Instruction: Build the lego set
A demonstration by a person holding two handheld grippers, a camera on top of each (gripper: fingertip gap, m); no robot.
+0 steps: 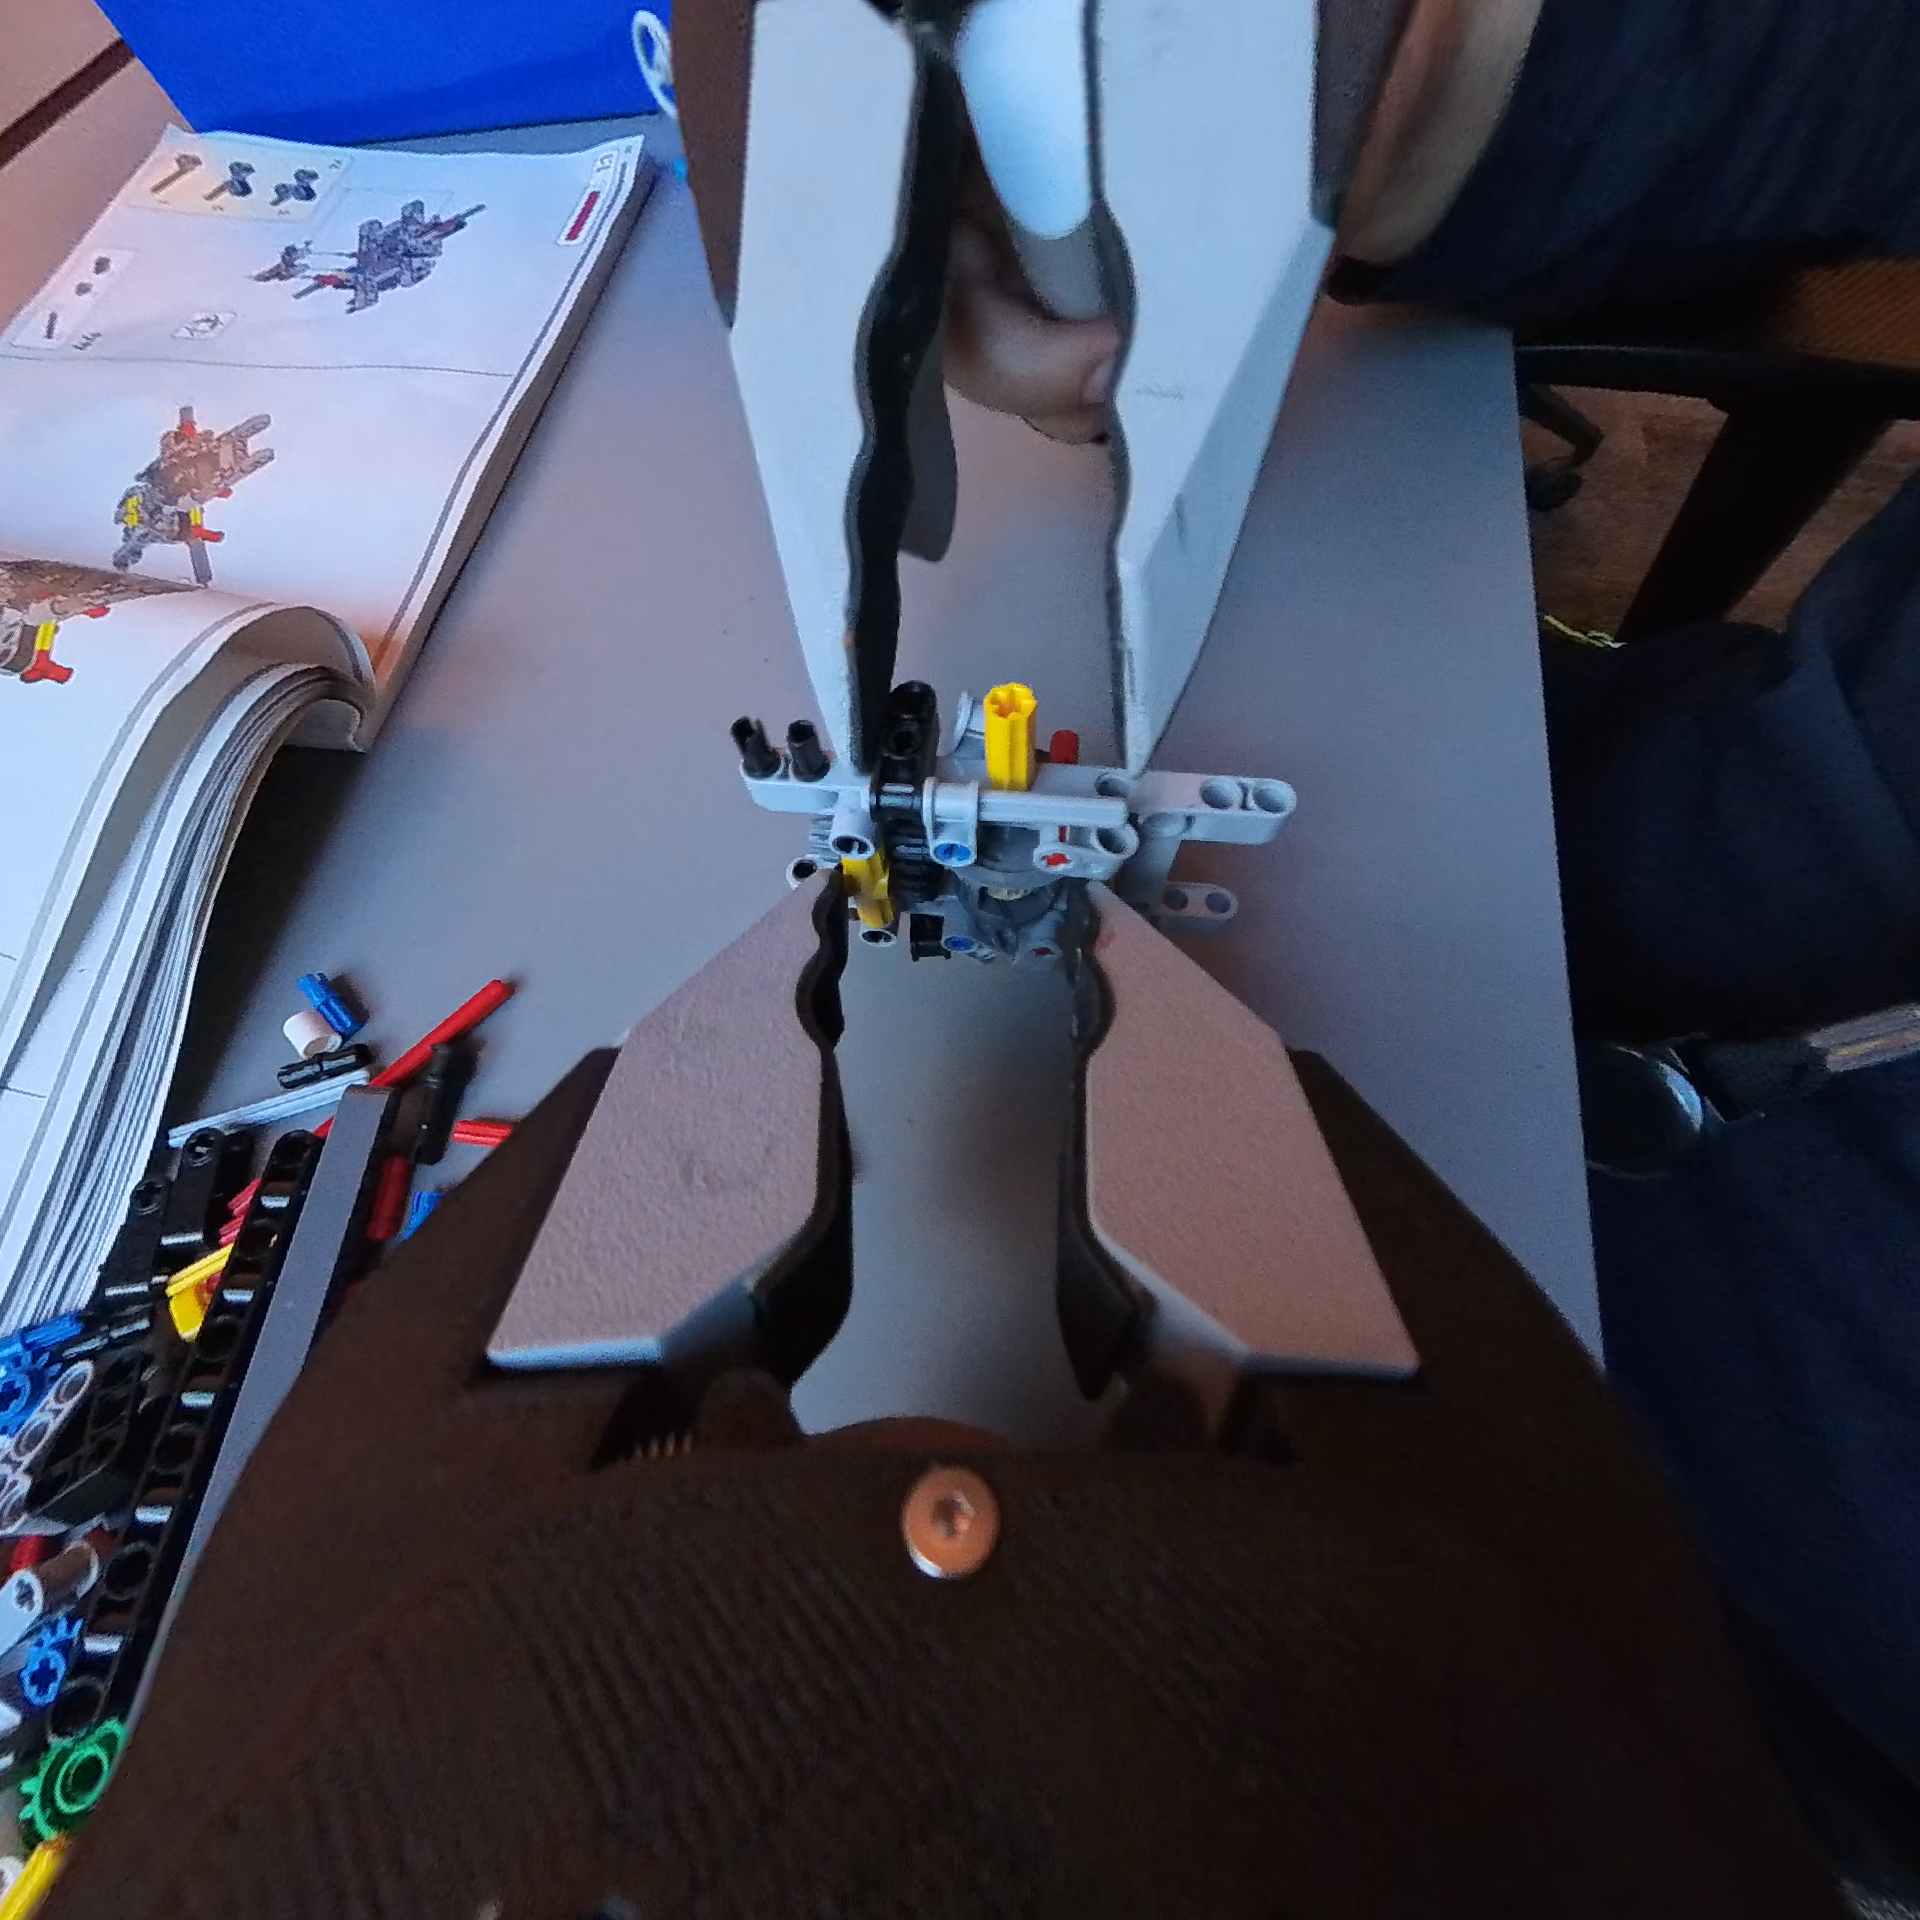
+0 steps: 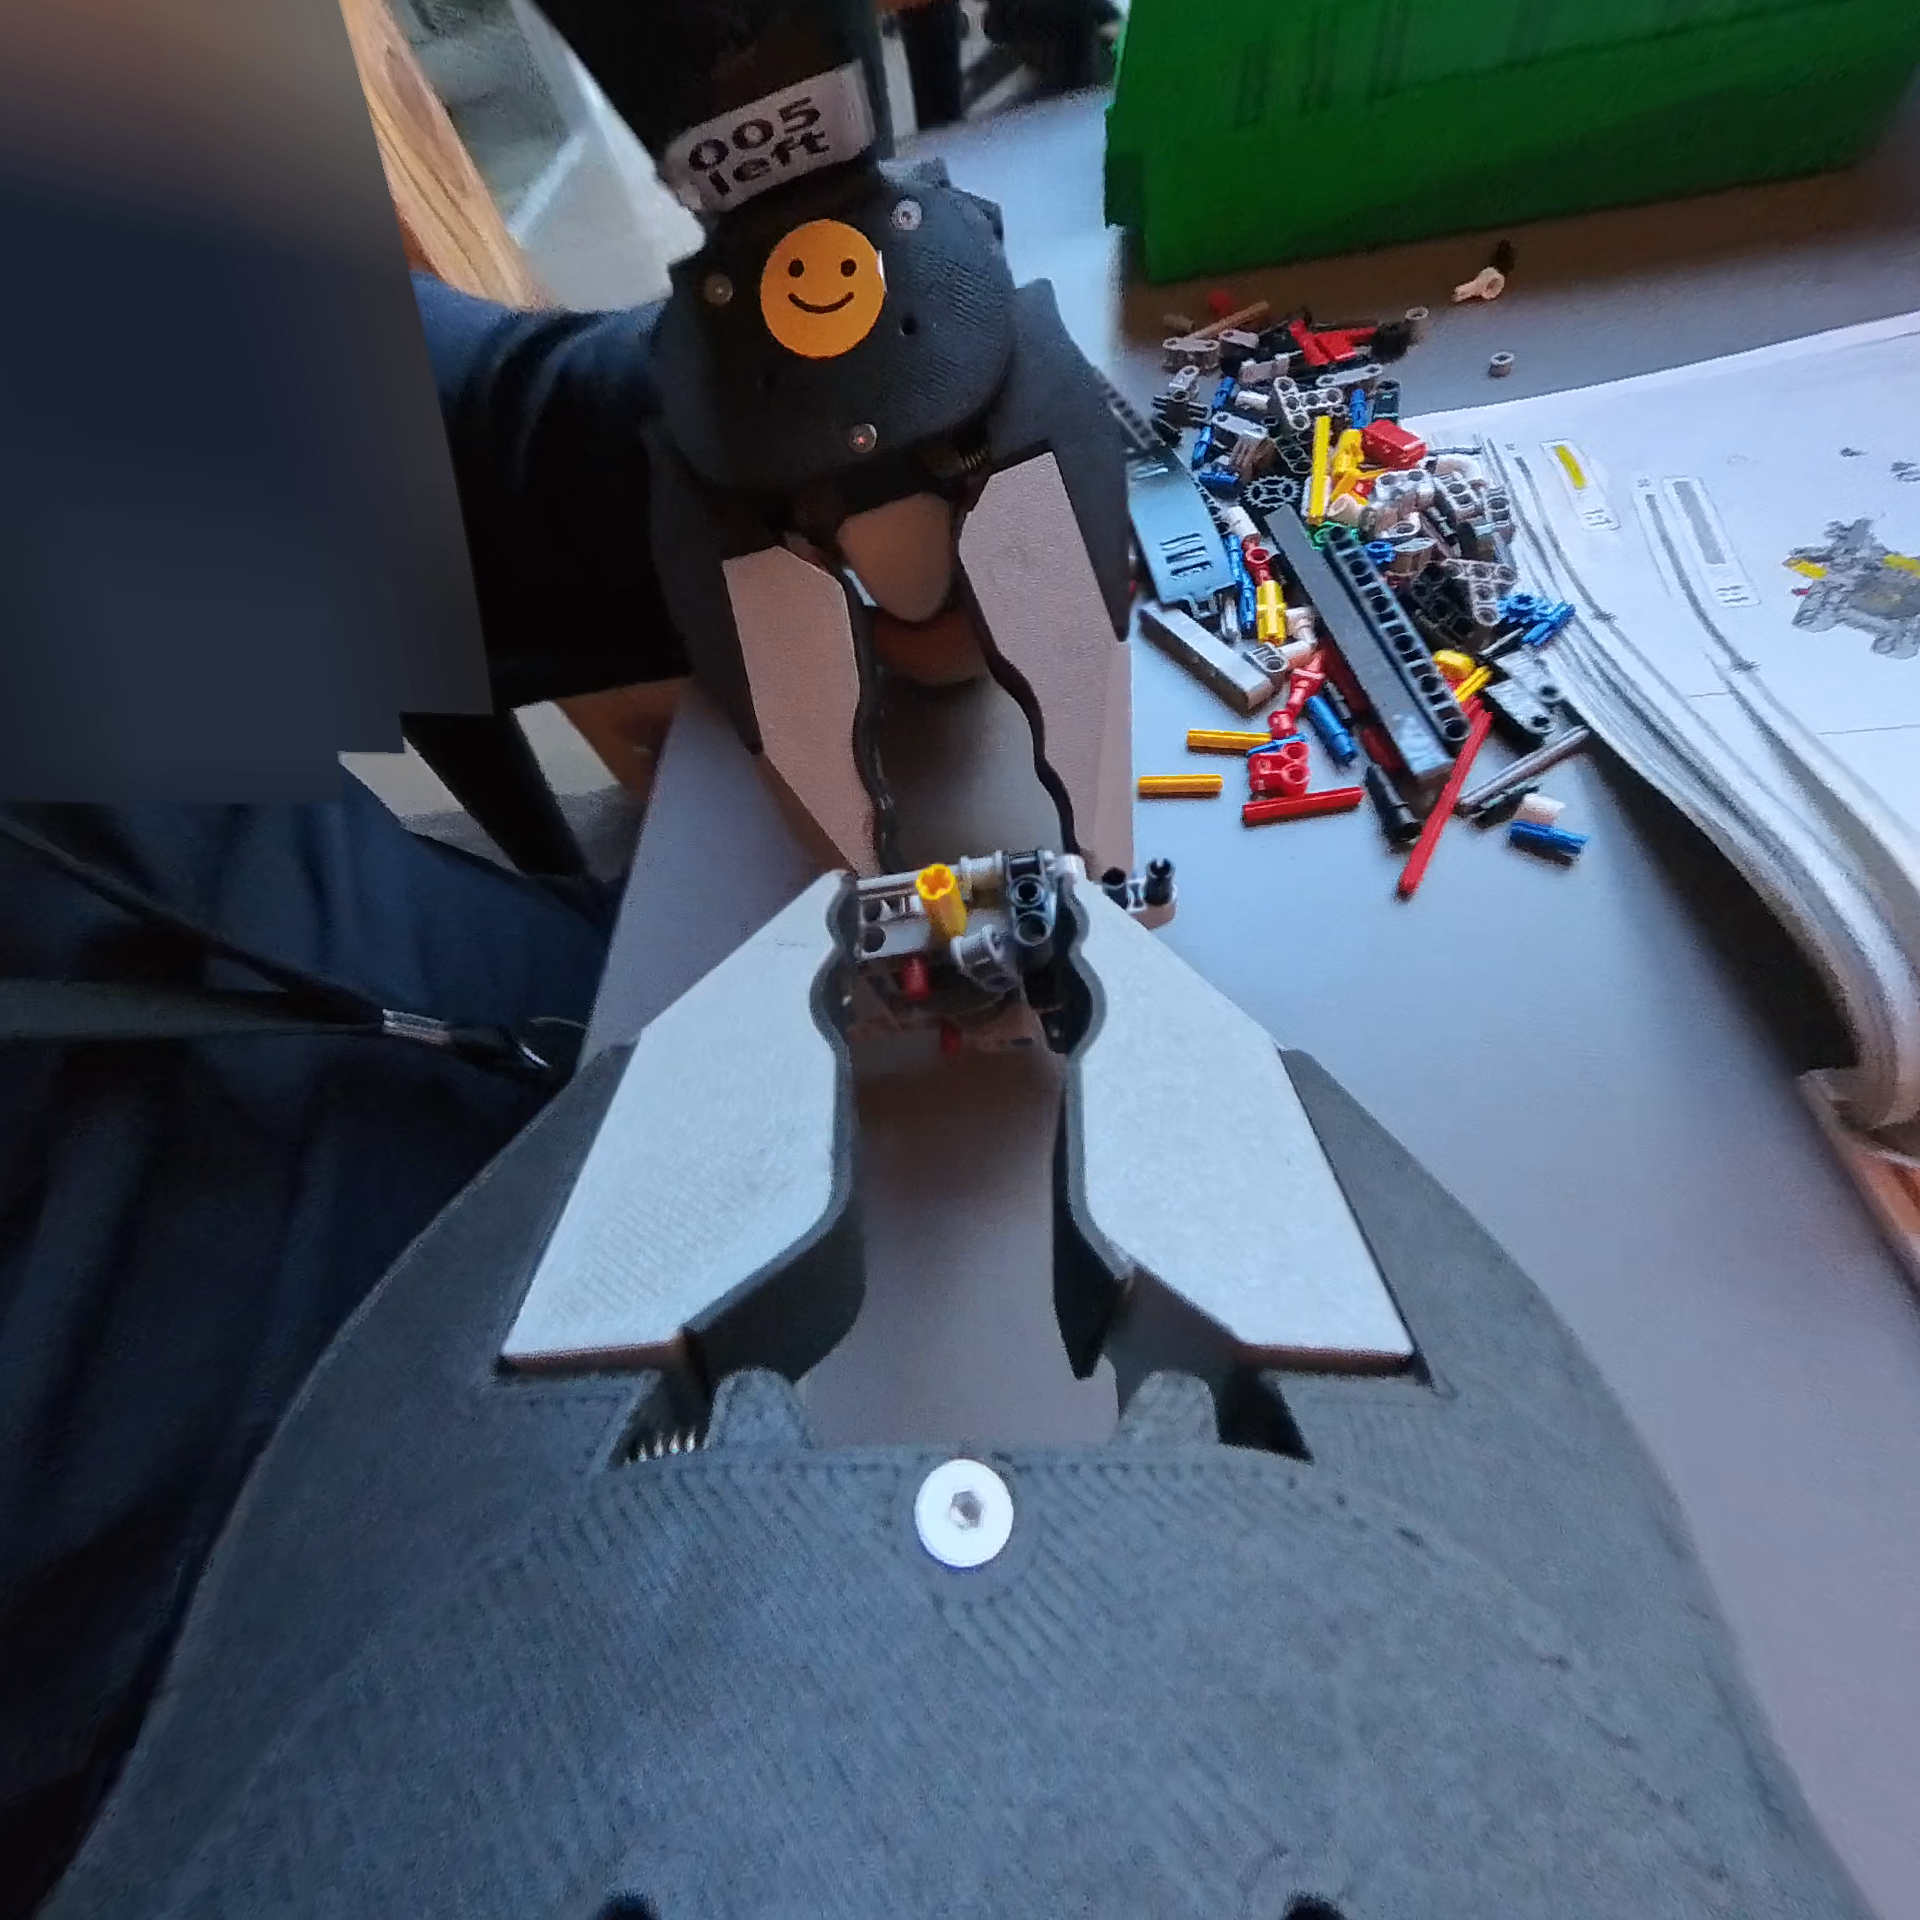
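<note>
Both claws, left (image 1: pixel 956 914) and right (image 2: pixel 951 956), clamp the model (image 1: pixel 997 821) from opposite ends at the desk (image 1: pixel 1351 727) edge, steadying it.

A light grey, black, yellow, red and blue colouring is being shown by the brick assembly (image 1: pixel 997 831). Grey is being displayed by the worktop (image 1: pixel 623 790). Green is being worn by the bin (image 2: pixel 1455 114), and mixed red, yellow, blue and black by the loose pieces (image 2: pixel 1371 582). An orange smiley sticker (image 2: pixel 821 288) is being carried on the black left tool (image 2: pixel 971 868).
</note>
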